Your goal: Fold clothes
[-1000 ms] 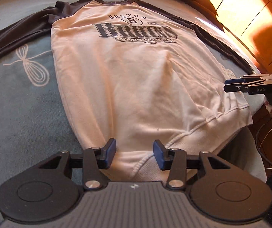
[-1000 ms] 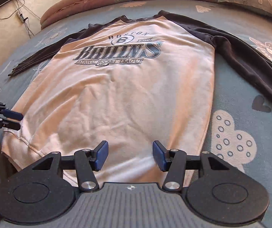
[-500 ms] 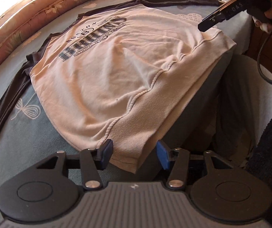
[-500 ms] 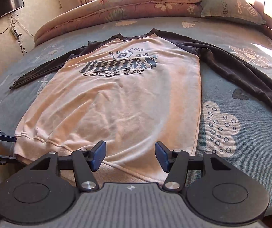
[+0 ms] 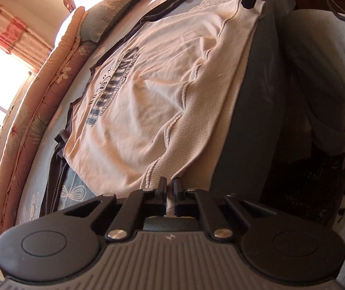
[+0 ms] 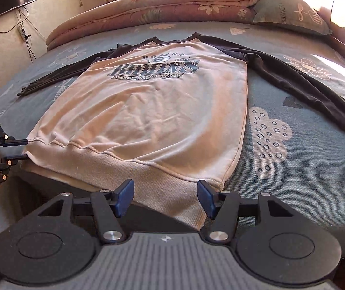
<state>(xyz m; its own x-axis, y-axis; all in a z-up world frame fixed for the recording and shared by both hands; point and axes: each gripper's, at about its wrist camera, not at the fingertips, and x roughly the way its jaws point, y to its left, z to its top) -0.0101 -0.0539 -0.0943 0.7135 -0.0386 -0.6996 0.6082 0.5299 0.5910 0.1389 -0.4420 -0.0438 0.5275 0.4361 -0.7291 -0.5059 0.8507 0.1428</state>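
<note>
Hem (image 6: 133,166) corner in left gripper (image 5: 169,188)

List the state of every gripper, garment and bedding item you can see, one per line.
Left gripper: shut on the sweatshirt's hem corner.
Right gripper: open, at the other hem corner, gripping nothing.
Sweatshirt: unfolded, flat, print up, hem over the bed edge.
Dark sleeves: spread out to both sides.
Quilt: folded along the far side of the bed.
Pillow: lying beside the quilt.
</note>
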